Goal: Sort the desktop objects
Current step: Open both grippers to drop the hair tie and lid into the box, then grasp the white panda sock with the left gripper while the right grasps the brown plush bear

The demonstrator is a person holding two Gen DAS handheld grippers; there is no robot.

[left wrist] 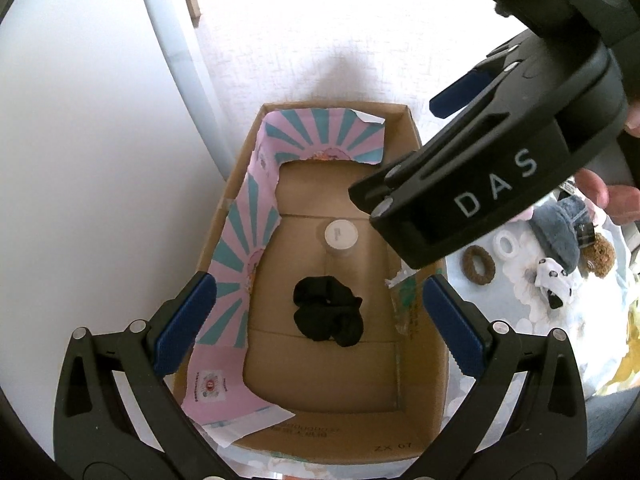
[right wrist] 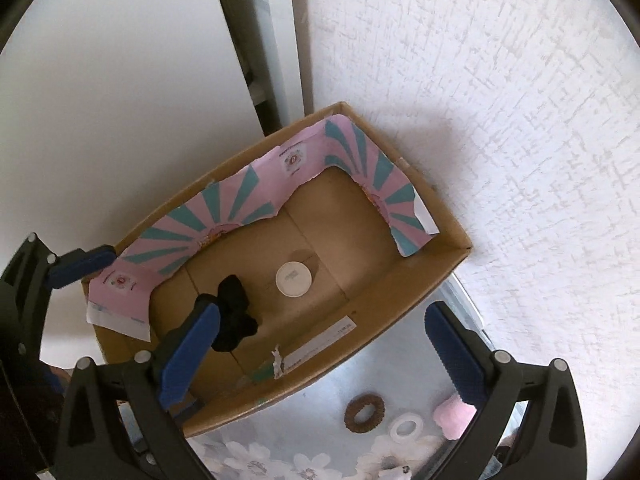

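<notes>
Left wrist view: the left gripper stands wide and empty over the cardboard box, where a black scrunchie and a white-lidded jar lie (close together).

Right wrist view: the right gripper gapes wide, empty; a brown ring lies on the desk.

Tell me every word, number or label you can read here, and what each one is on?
"DAS": white letters on the side of the right tool.
"ZX 07", roughly; it is faint: printed on the near wall of the cardboard box.
Mirrored print beside it on that wall: not legible.
Small print on the white jar lid: too small to read.
Red emblems on the pink paper lining: blurred.
White sticker on the box wall: unreadable.
</notes>
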